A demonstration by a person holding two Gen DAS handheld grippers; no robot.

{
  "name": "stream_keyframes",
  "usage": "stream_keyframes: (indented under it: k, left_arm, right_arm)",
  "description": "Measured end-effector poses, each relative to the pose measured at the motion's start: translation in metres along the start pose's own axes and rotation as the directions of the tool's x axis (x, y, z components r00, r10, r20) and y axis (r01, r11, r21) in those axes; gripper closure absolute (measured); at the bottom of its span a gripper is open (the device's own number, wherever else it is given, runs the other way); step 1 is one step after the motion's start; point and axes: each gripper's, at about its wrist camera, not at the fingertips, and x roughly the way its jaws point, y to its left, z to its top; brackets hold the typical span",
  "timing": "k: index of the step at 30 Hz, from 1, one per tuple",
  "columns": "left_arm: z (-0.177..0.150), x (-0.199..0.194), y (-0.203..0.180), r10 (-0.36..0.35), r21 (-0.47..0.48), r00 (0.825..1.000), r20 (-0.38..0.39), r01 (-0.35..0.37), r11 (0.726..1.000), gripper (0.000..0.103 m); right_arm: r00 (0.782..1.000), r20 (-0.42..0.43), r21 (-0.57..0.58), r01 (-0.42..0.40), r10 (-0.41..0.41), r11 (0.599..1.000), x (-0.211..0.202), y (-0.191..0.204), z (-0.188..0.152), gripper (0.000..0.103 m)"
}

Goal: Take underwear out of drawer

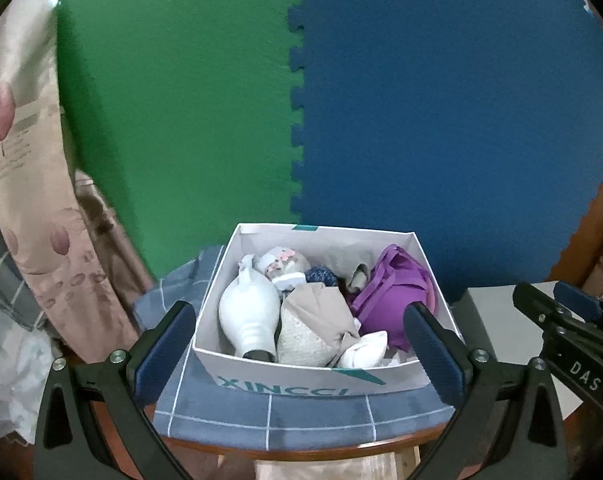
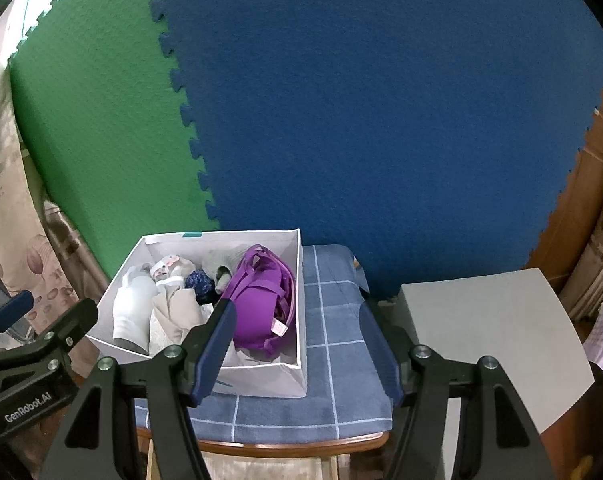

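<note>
A white cardboard box (image 1: pixel 313 380) (image 2: pixel 261 380) serving as the drawer sits on a blue checked cushion (image 1: pixel 301 412) (image 2: pixel 333 320). Inside lie a purple bra (image 1: pixel 389 300) (image 2: pixel 257 300), a beige garment (image 1: pixel 321 312) (image 2: pixel 173 316), a white piece (image 1: pixel 249 312) (image 2: pixel 133 308) and a navy roll (image 1: pixel 321 276) (image 2: pixel 199 284). My left gripper (image 1: pixel 300 309) (image 2: pixel 49 308) is open just before the box, its fingers spread about as wide as the box. My right gripper (image 2: pixel 297 304) (image 1: pixel 551 296) is open too, in front of the box's right corner. Neither holds anything.
The cushion lies on a round wooden stool (image 2: pixel 293 440). A grey flat surface (image 2: pixel 493 328) (image 1: pixel 485 308) stands to the right of it. Green (image 1: pixel 173 100) and blue foam mats (image 1: pixel 441 120) cover the wall behind. A flowered curtain (image 1: pixel 25 160) hangs on the left.
</note>
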Motion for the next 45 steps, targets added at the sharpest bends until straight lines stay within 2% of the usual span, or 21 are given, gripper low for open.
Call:
stream_keyframes:
  k: [7,14,31,45]
  left_arm:
    - [-0.007,0.006,-0.005,-0.038,0.024,0.998,-0.051,0.039,0.999,0.001]
    - [-0.013,0.01,-0.01,-0.062,0.044,0.996,-0.064,0.065,0.997,0.001]
    - [-0.025,0.01,-0.018,-0.001,0.099,1.0,-0.02,0.003,0.995,0.0]
    - [-0.027,0.011,-0.019,0.028,0.108,0.999,-0.03,-0.025,0.994,0.0]
  right_arm:
    - [1.0,-0.009,-0.01,-0.008,0.008,1.0,0.002,0.004,-0.004,0.038]
    - [1.0,-0.016,-0.021,-0.007,0.006,1.0,0.004,0.005,-0.007,0.038]
    - [1.0,-0.027,-0.027,-0.01,0.009,1.0,0.006,0.004,-0.013,0.038]
    - [1.0,-0.028,-0.022,-0.008,0.008,1.0,0.006,0.001,-0.014,0.038]
